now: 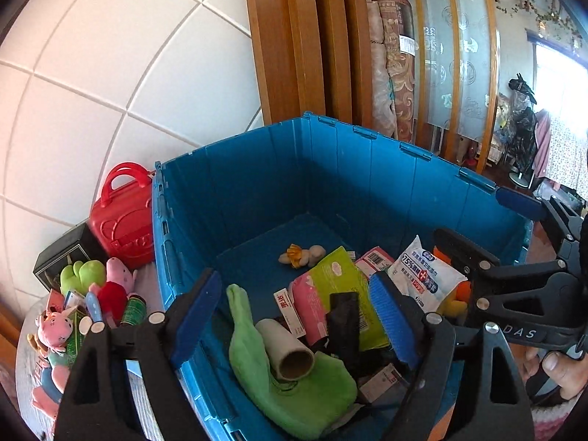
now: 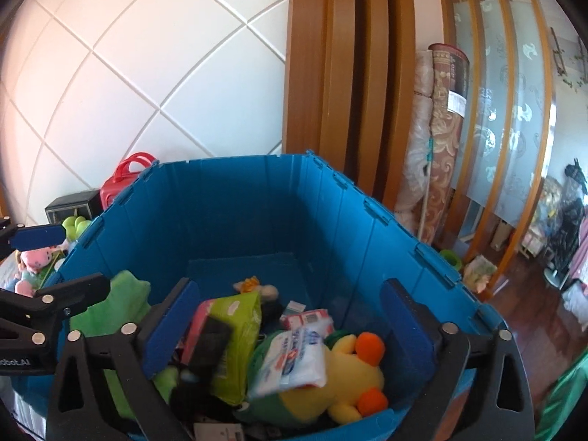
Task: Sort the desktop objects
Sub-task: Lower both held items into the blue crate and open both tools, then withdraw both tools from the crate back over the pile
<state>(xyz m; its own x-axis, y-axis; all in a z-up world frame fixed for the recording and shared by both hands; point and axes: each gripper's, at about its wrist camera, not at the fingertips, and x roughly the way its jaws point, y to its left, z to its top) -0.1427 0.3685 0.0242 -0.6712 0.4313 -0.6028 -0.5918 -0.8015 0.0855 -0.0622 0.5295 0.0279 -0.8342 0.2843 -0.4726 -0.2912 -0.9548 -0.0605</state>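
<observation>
A blue plastic crate (image 1: 279, 169) holds sorted items: a green cloth (image 1: 257, 364), a cardboard roll (image 1: 286, 349), a lime green wipes pack (image 1: 341, 279), a white wipes pack (image 1: 422, 275) and a small toy (image 1: 299, 255). My left gripper (image 1: 294, 319) is open and empty over the crate's near-left corner. My right gripper (image 2: 290, 327) is open and empty above the crate (image 2: 235, 213), over a yellow plush duck (image 2: 352, 371) and the white wipes pack (image 2: 294, 360). The right gripper also shows in the left wrist view (image 1: 488, 228) at the crate's right rim.
Left of the crate on the table lie plush toys (image 1: 110, 286), a green plush (image 1: 82, 275), a red toy case (image 1: 123, 217), a black box (image 1: 64, 257) and small bottles. A tiled wall and wooden door frame (image 1: 294, 44) stand behind. Rolled rugs (image 2: 437, 139) lean at right.
</observation>
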